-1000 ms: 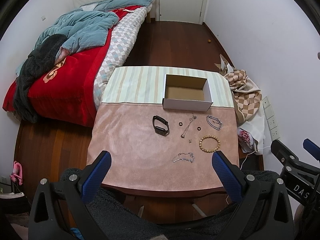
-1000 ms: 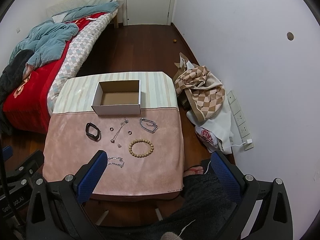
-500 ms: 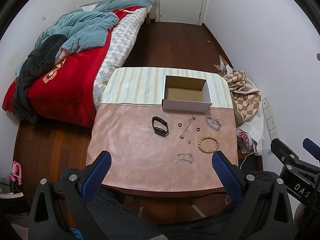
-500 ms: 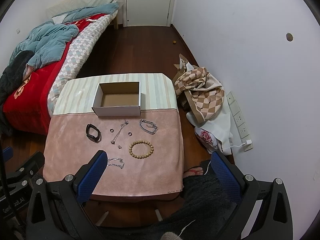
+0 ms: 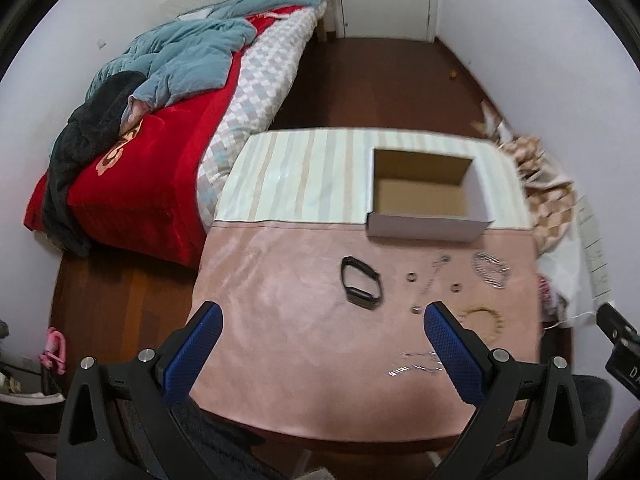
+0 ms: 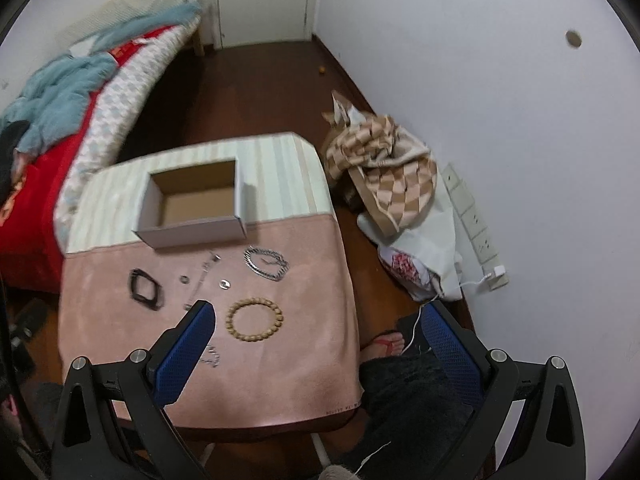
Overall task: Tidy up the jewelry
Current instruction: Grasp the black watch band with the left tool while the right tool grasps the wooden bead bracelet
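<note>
A bed (image 5: 160, 128) flanks the table (image 5: 280, 340) on the left, with bare floor (image 5: 360, 80) beyond. An open box (image 5: 424, 204) sits at the pink cloth's far edge; before it lie a black band (image 5: 360, 284), chain (image 6: 266, 263), bead bracelet (image 6: 255, 319) and rings (image 6: 224, 283). Left gripper (image 5: 320, 344) and right gripper (image 6: 316, 344) hover near the table's front edge, both spread wide, holding nothing.

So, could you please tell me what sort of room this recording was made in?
Most likely a small bedroom in a home: an unmade bed with a red blanket and blue quilt, a closed white door, and a cloth-covered table standing on a dark wooden floor.
</note>
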